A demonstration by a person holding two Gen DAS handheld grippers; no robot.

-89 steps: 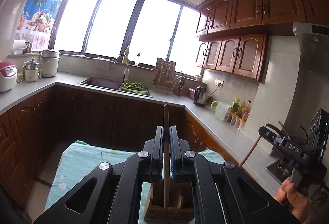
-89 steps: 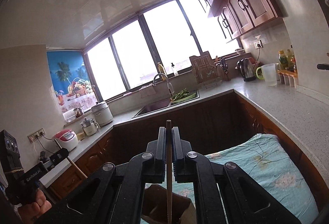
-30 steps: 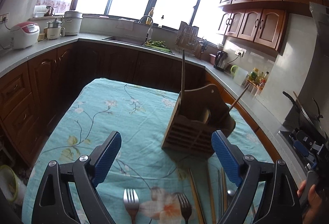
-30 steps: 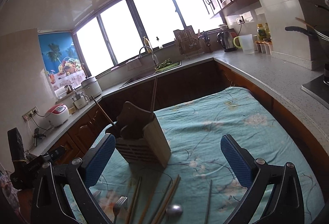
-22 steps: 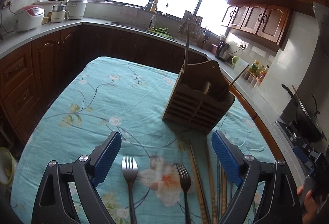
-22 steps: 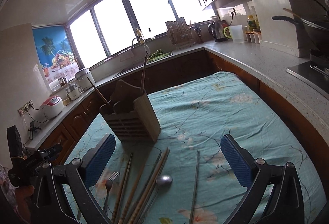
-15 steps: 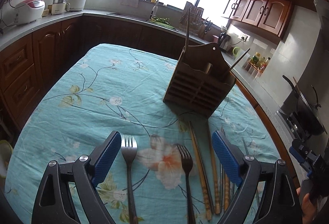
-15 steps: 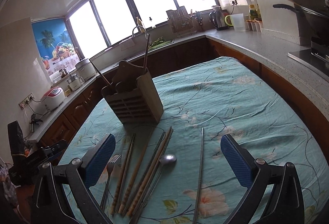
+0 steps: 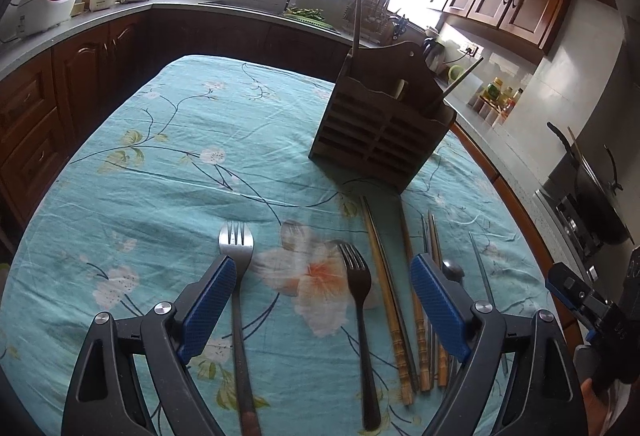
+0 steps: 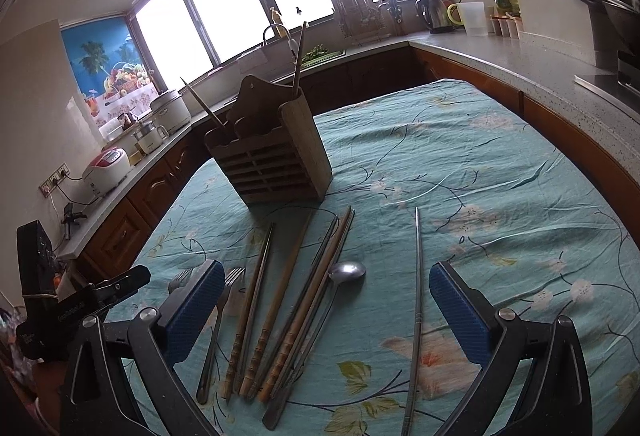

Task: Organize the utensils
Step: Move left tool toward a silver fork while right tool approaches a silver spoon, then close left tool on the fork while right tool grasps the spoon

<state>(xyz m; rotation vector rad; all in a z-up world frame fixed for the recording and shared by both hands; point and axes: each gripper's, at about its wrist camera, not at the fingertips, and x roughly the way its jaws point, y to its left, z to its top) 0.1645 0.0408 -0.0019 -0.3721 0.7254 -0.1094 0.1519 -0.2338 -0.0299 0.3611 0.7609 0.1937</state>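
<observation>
I have both grippers held above the table with the teal flowered cloth (image 9: 168, 155), holding nothing. My left gripper (image 9: 320, 300) has its blue-padded fingers spread wide over two steel forks (image 9: 236, 248). My right gripper (image 10: 326, 312) is equally wide apart over a fan of brown bamboo chopsticks (image 10: 276, 300), a steel spoon (image 10: 346, 271) and a thin metal chopstick (image 10: 416, 276) at 1 o'clock. The slatted wooden utensil holder (image 10: 276, 155) stands at 12 o'clock, two sticks upright in it.
</observation>
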